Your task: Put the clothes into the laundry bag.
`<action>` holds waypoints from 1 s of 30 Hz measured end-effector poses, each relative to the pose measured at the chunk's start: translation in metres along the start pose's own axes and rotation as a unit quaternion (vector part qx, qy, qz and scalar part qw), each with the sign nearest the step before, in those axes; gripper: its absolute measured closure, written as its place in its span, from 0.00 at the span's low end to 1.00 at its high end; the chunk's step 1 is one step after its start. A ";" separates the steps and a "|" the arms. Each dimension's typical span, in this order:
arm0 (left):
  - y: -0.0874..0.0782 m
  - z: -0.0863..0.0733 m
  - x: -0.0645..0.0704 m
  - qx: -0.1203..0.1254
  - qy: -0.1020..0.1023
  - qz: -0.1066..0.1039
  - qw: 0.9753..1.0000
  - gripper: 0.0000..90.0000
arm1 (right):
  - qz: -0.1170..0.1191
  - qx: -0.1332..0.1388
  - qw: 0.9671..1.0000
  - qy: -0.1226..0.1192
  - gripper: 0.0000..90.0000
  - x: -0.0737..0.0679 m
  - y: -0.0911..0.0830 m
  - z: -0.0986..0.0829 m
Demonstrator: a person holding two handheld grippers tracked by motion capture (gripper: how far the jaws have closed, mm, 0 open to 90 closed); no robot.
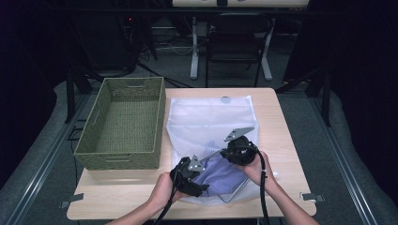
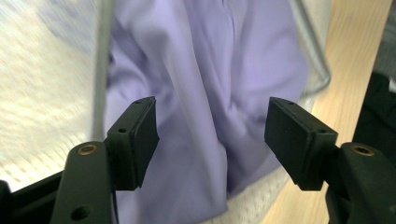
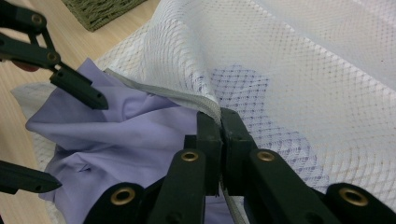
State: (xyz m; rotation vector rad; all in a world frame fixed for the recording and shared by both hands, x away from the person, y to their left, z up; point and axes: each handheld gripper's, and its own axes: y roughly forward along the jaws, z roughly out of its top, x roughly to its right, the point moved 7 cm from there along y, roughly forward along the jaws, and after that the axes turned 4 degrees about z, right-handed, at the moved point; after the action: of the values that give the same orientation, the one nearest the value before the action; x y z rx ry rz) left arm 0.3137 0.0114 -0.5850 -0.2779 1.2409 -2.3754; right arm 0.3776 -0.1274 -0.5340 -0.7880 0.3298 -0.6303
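Observation:
A white mesh laundry bag (image 1: pixel 211 122) lies on the wooden table, its mouth toward me. A lilac garment (image 1: pixel 220 174) sits half inside the mouth. My right gripper (image 3: pixel 219 122) is shut on the bag's grey zipper edge (image 3: pixel 163 93) and holds it up off the garment (image 3: pixel 126 135). My left gripper (image 2: pixel 212 135) is open, its jaws spread to either side of a fold of the lilac garment (image 2: pixel 205 79) without pinching it. In the high view the left gripper (image 1: pixel 202 180) is at the bag's near left corner and the right gripper (image 1: pixel 225 152) is above the garment.
A green woven basket (image 1: pixel 94 140) stands on the table's left side, close to the bag. The bare table front edge (image 1: pixel 122 197) runs in front of the basket. A dark chair (image 1: pixel 237 42) and table legs stand beyond the far edge.

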 end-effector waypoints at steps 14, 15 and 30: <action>0.009 0.007 -0.004 0.014 0.002 0.011 1.000 0.98 | 0.000 0.000 1.000 -0.001 0.98 -0.001 0.000 0.001; 0.006 0.009 -0.005 0.021 0.002 0.011 1.000 0.98 | 0.000 0.001 1.000 -0.001 0.98 -0.001 0.000 0.001; 0.022 0.010 -0.019 0.023 -0.032 0.009 0.999 0.72 | 0.001 0.002 1.000 0.000 0.98 -0.003 -0.001 0.001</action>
State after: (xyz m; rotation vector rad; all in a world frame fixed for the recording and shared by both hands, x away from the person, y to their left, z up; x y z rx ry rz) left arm 0.3406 0.0021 -0.5967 -0.3244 1.1546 -2.3580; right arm 0.3756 -0.1256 -0.5324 -0.7841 0.3285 -0.6281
